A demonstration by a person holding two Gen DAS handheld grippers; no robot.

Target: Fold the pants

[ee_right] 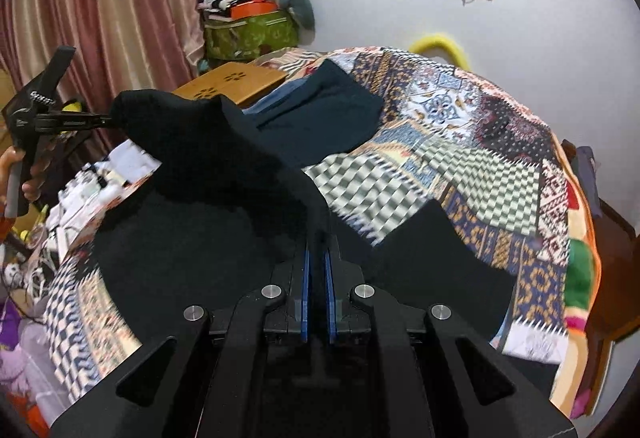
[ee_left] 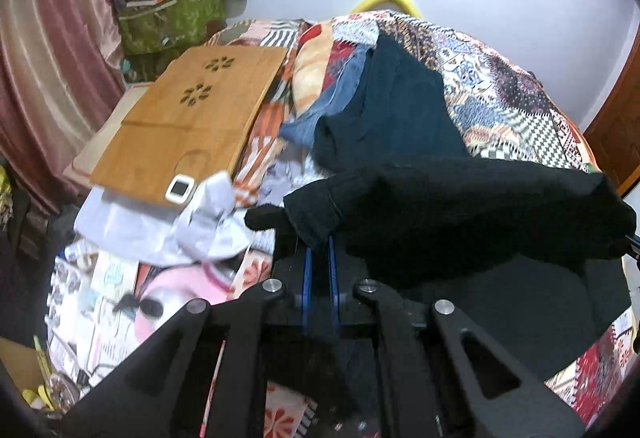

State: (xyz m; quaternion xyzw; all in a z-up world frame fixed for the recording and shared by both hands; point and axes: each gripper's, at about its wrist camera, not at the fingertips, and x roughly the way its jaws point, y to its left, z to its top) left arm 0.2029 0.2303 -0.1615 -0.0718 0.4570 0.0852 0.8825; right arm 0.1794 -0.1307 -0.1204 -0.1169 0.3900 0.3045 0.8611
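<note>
Patchwork bedspread [ee_right: 460,166] covers the bed. Two tools, left tool [ee_left: 320,238] and right tool [ee_right: 318,242], each clamp one edge of one black pants [ee_right: 224,174], lifted between them. Beyond lie one dark teal garment [ee_left: 400,110] and one wooden tray [ee_left: 192,118].

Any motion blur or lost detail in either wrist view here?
Left wrist view: the white cloth beside the wooden board is smeared; the black pants read as a near-featureless dark mass. Right wrist view: the patterned bedspread streaks near the pants.

no readable text, labels, brands or numbers anywhere, printed surfaces too blurred to read
</note>
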